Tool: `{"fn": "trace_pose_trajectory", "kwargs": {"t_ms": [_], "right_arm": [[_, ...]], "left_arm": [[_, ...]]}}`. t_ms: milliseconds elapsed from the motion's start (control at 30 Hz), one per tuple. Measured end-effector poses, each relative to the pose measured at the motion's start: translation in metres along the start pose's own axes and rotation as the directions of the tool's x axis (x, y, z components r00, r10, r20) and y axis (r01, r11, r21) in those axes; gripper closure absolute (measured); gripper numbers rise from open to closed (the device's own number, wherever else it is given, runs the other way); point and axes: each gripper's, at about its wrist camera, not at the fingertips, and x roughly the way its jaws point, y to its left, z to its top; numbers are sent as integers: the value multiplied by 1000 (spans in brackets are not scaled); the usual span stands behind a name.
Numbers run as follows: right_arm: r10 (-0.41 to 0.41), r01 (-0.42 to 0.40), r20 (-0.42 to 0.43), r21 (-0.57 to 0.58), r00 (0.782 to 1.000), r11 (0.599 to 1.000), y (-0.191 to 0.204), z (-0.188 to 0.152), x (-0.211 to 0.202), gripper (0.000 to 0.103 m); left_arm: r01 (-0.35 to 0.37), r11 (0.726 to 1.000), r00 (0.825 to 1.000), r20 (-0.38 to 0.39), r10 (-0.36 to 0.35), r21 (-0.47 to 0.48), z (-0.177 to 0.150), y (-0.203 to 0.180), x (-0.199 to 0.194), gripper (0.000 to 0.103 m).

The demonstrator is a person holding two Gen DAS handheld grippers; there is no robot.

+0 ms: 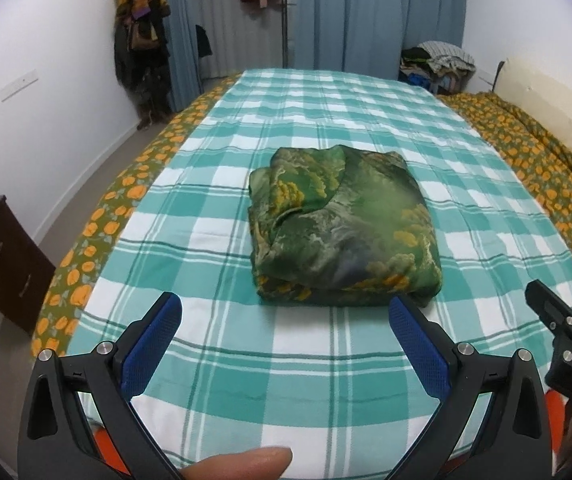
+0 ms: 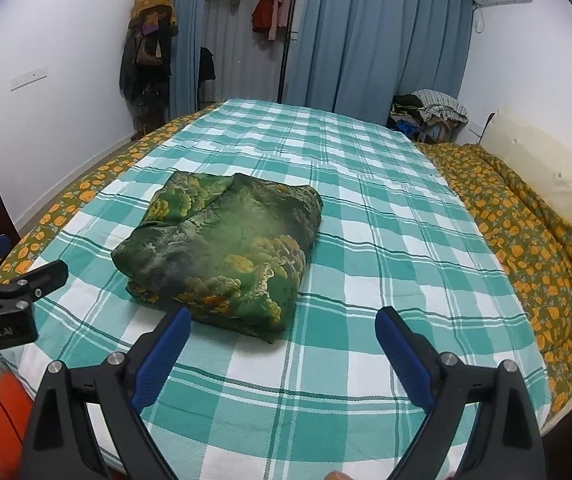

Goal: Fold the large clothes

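Slippery green cloth (image 1: 342, 228) lies folded mid-bed; my left tongs (image 1: 286, 320) and right tongs (image 2: 281, 332), both spread wide and empty, near it, could nudge layers apart.

Folded green garment (image 1: 342, 228) on checked bedsheet (image 1: 286, 360); left gripper (image 1: 286, 316) fingers (image 1: 153, 340) spread, empty, near it.

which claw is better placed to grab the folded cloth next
Probably the left claw: the cloth lies straight ahead between its open fingers, near edge close. From the right claw, also open, the cloth sits off to the left.
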Motion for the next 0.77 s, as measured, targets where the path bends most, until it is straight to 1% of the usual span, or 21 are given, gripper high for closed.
{"fn": "trace_pose_trajectory", "kwargs": {"t_ms": [200, 533, 600, 667, 767], "right_arm": [[-17, 18, -23, 20, 1000, 1000, -6, -3, 4, 8], [-20, 20, -21, 13, 1000, 1000, -6, -4, 5, 8], [-20, 20, -23, 15, 1000, 1000, -7, -4, 5, 8], [-19, 19, -25, 17, 1000, 1000, -8, -5, 5, 8], [-22, 23, -27, 17, 999, 1000, -10, -5, 5, 8]], "left_arm": [[-7, 1000, 1000, -2, 7, 11, -1, -4, 2, 0], [7, 1000, 1000, -23, -7, 15, -1, -7, 7, 0], [27, 1000, 1000, -12, -27, -3, -2, -6, 5, 0], [10, 1000, 1000, 3, -10, -4, -2, -6, 3, 0], [-8, 1000, 1000, 26, 8, 19, -2, -9, 0, 1]]}}
